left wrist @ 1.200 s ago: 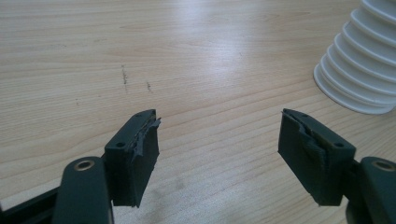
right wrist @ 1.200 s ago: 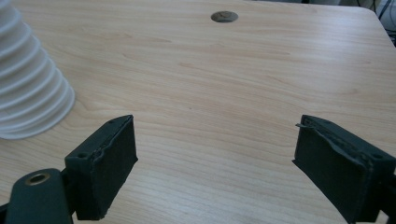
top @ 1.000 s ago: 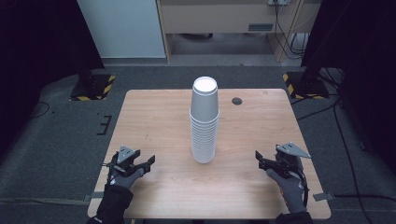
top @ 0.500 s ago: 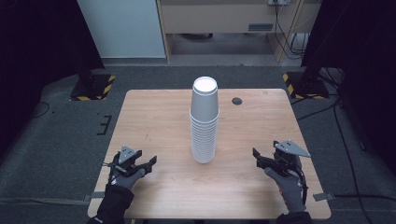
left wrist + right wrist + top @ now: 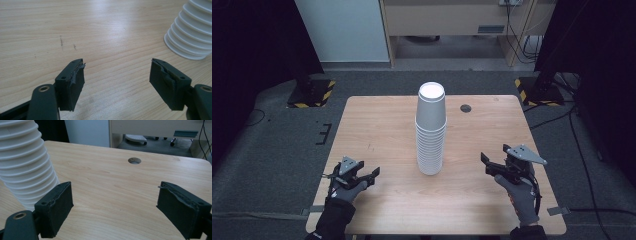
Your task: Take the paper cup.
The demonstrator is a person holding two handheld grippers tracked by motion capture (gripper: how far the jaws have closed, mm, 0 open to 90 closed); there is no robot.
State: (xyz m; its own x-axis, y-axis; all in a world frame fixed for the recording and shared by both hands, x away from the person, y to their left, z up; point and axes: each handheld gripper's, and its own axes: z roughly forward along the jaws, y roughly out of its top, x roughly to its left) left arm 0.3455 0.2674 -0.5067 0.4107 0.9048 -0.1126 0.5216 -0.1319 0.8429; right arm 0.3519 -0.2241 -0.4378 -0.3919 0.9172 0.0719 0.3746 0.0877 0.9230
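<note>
While a tall stack of white paper cups [image 5: 430,131] stands upside down at the centre of the wooden table [image 5: 377,125], a person's gloved hands rest at the bottom of the high view. At lower left of that frame the left gripper [image 5: 368,176] sits low over the wood, jaws spread apart and holding nothing. At lower right the right gripper [image 5: 486,164], grey plate on top, is likewise spread wide and empty. Both point toward the stack, each well apart from it. Near the table's far edge, upper right of centre, sits a round cable hole [image 5: 466,108].
</note>
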